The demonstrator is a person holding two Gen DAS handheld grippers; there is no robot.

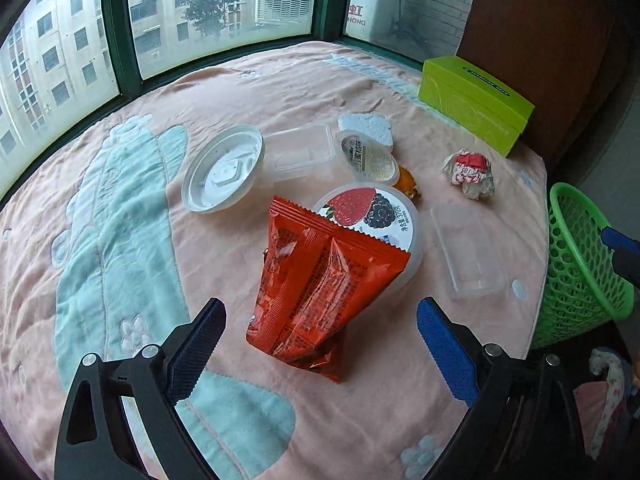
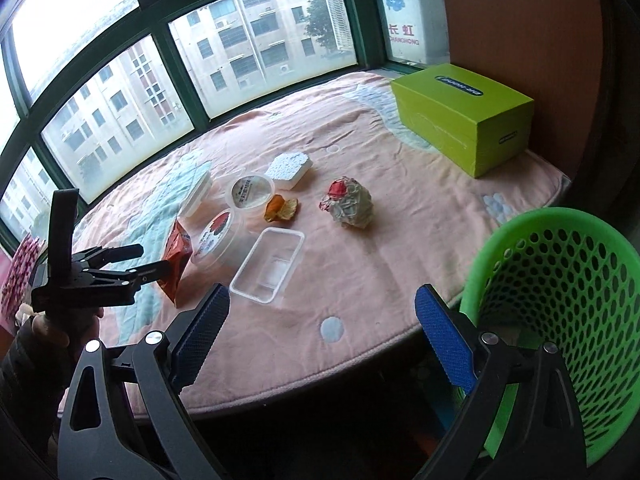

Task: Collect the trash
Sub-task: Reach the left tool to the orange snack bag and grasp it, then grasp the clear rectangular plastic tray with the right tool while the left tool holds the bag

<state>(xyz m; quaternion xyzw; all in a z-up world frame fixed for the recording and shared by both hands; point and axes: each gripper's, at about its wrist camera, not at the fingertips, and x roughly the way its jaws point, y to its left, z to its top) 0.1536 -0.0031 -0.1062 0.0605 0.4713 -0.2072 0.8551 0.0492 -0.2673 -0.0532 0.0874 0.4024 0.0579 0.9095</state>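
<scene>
An orange-red snack bag [image 1: 316,280] lies on the pink blanket, leaning on a strawberry-lidded tub [image 1: 372,212]. My left gripper [image 1: 320,308] is wide open just above the bag's near end, its pads [image 1: 200,340] clear of it. From the right wrist view the left gripper [image 2: 148,260] sits beside the bag [image 2: 178,256]. My right gripper [image 2: 322,300] is open and holds nothing, over the table's near edge, with a green mesh basket [image 2: 560,300] just to its right. A crumpled paper ball [image 2: 350,204] and a clear tray [image 2: 268,266] lie ahead of it.
More trash is scattered mid-table: a white round lid [image 1: 224,168], a clear box [image 1: 300,152], a small cup [image 1: 370,156], a foam piece [image 1: 364,124], orange peel [image 1: 408,184]. A green box [image 2: 464,116] stands at the back right. Windows line the far side.
</scene>
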